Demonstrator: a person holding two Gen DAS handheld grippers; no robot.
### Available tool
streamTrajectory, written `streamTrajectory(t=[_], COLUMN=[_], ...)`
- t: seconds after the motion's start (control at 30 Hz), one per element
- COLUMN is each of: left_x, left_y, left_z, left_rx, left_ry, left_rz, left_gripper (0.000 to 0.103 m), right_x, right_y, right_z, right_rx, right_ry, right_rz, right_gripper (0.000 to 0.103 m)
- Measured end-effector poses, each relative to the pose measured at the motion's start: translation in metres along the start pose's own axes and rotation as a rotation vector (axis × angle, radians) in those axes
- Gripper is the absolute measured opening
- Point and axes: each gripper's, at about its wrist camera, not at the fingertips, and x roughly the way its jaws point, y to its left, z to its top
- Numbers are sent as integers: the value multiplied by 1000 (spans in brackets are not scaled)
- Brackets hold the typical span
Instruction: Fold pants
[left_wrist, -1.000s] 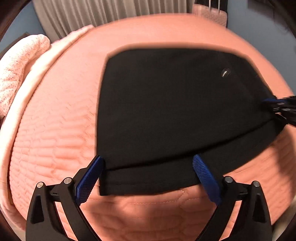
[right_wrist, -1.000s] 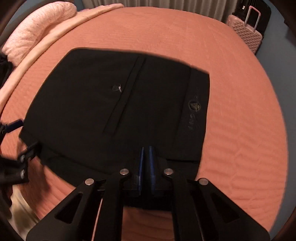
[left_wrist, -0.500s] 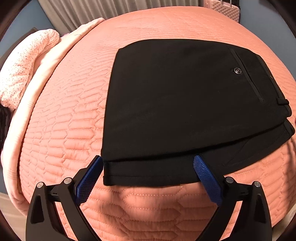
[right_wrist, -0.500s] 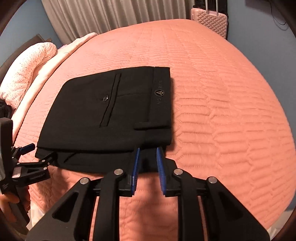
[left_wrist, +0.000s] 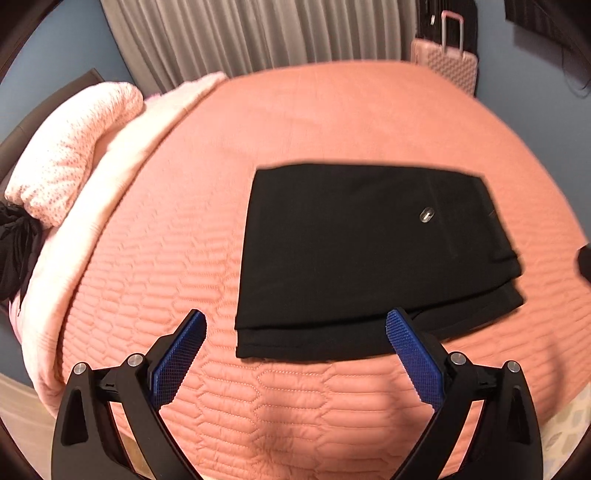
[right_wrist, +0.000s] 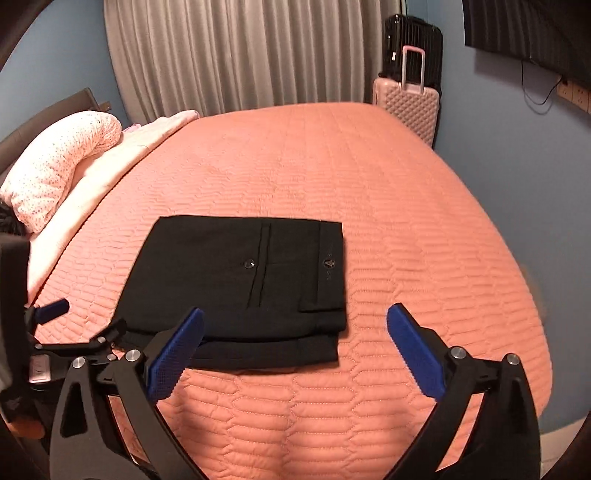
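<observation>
where quilt shows, one folded pants (right_wrist: 236, 280)

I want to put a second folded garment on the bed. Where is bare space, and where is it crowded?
The widest bare patch of the bedspread lies right of the folded pants, toward the pink suitcase. The strip between the pants and the curtain is also free. The left is crowded: pillow, pale blanket and the left gripper.

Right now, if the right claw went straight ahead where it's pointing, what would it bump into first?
Probably the orange bedspread by the near right corner of the folded black pants. The opening right claw holds nothing, but depth is hard to judge.
</observation>
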Motion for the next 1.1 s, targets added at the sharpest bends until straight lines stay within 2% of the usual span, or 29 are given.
streamTrajectory(t=[0.1, 0.17, 0.33, 0.5, 0.7, 0.83, 1.03, 1.1], left_x=[-29, -44, -68, -84, -86, -81, -70, -69], left_y=[-7, -8, -4, 1, 7, 9, 24, 27], left_z=[4, 7, 13, 15, 15, 16, 18, 19], left_rx=[2, -6, -23, -22, -29, -38, -109, -113], left_ry=[-51, -76, -121, -159, -150, -141, -101, -92], left_rz=[23, 10, -23, -12, -28, -13, -54, -38], left_gripper=[97, 97, 97, 97, 97, 97, 97, 97], right_x=[-8, -15, -32, -46, -58, -58, -58, -58], right_y=[1, 4, 4, 9, 18, 22, 25, 26], right_z=[2, 4, 12, 16, 12, 8, 9, 9], right_rx=[6, 3, 7, 0, -12, -14, -18, -16], right_ry=[-15, -27, -62, -91, -118, -108, -105, -107], right_rz=[-24, -47, -69, -59, -40, -28, -23, -19], right_gripper=[98, 98, 98, 98, 98, 98, 98, 98])
